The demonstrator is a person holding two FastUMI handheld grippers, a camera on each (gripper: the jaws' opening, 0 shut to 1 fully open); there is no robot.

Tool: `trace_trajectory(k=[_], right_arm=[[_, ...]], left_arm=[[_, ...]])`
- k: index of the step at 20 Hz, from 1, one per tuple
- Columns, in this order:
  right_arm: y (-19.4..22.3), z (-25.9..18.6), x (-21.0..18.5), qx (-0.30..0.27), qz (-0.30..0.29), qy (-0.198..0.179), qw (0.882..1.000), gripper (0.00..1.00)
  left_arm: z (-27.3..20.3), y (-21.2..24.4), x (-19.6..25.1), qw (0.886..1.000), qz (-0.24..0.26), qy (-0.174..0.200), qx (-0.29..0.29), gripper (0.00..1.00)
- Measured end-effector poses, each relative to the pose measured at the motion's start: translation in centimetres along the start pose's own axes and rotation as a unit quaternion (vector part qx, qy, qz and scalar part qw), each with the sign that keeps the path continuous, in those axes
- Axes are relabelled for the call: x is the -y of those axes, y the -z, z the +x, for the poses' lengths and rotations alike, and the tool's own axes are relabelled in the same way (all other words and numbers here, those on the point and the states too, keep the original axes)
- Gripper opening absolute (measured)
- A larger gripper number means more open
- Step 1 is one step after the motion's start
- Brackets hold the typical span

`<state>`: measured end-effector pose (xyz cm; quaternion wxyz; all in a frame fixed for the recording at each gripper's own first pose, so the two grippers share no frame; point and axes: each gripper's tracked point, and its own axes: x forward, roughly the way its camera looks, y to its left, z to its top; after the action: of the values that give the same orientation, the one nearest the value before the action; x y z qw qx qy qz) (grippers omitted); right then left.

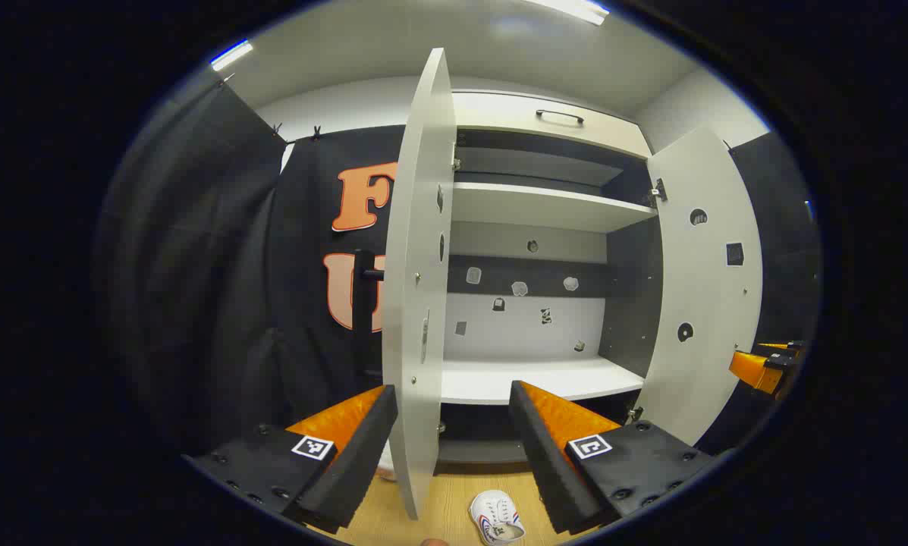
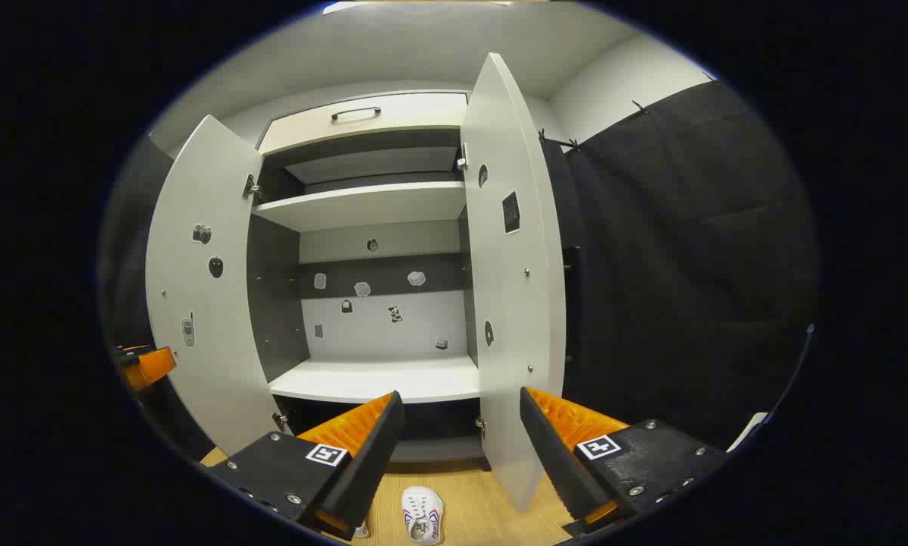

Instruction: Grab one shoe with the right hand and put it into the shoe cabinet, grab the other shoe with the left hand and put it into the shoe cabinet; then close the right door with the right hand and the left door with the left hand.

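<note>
Right gripper view: claw (image 2: 459, 425) wide, empty.

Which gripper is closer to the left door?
Left. The left gripper straddles the left door's edge, fingers either side. The right gripper sits by the right door, across the cabinet.

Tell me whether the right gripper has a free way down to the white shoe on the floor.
Probably yes. The right gripper hangs open above the white shoe, which lies on bare wood floor. The right door stands just beside it, so some care is needed.
</note>
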<state>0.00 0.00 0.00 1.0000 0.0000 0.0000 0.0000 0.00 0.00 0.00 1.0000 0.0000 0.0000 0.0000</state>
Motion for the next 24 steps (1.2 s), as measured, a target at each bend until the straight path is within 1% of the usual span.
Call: trace_trajectory(k=[2, 3, 4, 5, 6, 7, 9, 10, 11, 12, 15, 16, 19, 21, 22, 23, 24], right_arm=[[0.0, 0.1, -0.1, -0.002, -0.002, -0.004, 1.000, 0.94], [-0.1, 0.2, -0.1, -0.001, -0.006, -0.003, 1.000, 0.94], [-0.1, 0.2, 0.0, -0.002, -0.010, -0.003, 1.000, 0.94], [-0.1, 0.3, 0.0, -0.002, -0.013, -0.004, 1.000, 0.94], [-0.1, 0.3, 0.1, -0.002, -0.014, -0.004, 1.000, 0.94], [-0.1, 0.4, 0.2, -0.002, -0.014, -0.004, 1.000, 0.94], [-0.1, 0.5, 0.4, -0.002, -0.012, -0.003, 1.000, 0.94], [-0.1, 0.6, 0.4, -0.002, -0.012, -0.004, 1.000, 0.94], [-0.1, 0.6, 0.5, -0.002, -0.013, -0.005, 1.000, 0.94], [-0.1, 0.6, 0.5, -0.003, -0.014, -0.006, 1.000, 0.94], [0.2, 0.8, 0.5, -0.005, -0.016, -0.008, 1.000, 0.94], [0.4, 0.8, 0.5, -0.007, -0.017, -0.010, 1.000, 0.94], [1.9, 1.1, 0.0, -0.022, -0.017, -0.018, 0.999, 0.94], [3.1, 1.4, -0.2, -0.032, -0.017, -0.020, 0.999, 0.94], [3.9, 1.5, -0.3, -0.039, -0.018, -0.021, 0.999, 0.94], [4.7, 1.6, -0.5, -0.045, -0.018, -0.025, 0.999, 0.94], [5.9, 1.9, -0.7, -0.055, -0.021, -0.027, 0.998, 0.94]], left_arm=[[0.0, -0.2, 0.0, 1.000, 0.005, -0.001, 0.004, 0.96], [0.0, -0.2, 0.1, 1.000, 0.006, -0.002, 0.005, 0.99], [-0.1, -0.3, 0.2, 1.000, 0.006, -0.002, 0.005, 0.96], [0.0, -0.3, 0.3, 1.000, 0.005, -0.001, 0.004, 0.96], [0.0, -0.3, 0.4, 1.000, 0.004, -0.001, 0.004, 0.99], [-0.1, -0.2, 0.5, 1.000, 0.004, -0.002, 0.004, 0.94], [-0.2, -0.1, 0.7, 1.000, 0.003, 0.000, 0.004, 0.97], [-0.2, -0.1, 0.7, 1.000, 0.003, -0.001, 0.003, 0.94], [-0.3, 0.0, 0.8, 1.000, 0.003, -0.001, 0.003, 0.94], [-0.3, -0.1, 0.8, 1.000, 0.003, -0.002, 0.003, 0.96], [-0.4, -0.1, 0.8, 1.000, 0.003, -0.005, 0.002, 0.96], [-0.4, -0.1, 0.9, 1.000, 0.002, -0.006, 0.002, 0.94], [-0.5, 0.1, 0.8, 1.000, 0.005, -0.008, 0.001, 0.96], [-0.6, 0.2, 0.7, 1.000, 0.007, -0.009, -0.001, 0.96], [-0.7, 0.3, 0.7, 1.000, 0.007, -0.010, -0.002, 0.94], [-0.7, 0.3, 0.6, 1.000, 0.008, -0.010, -0.002, 0.94], [-0.6, 0.4, 0.5, 1.000, 0.008, -0.012, -0.003, 0.96]])
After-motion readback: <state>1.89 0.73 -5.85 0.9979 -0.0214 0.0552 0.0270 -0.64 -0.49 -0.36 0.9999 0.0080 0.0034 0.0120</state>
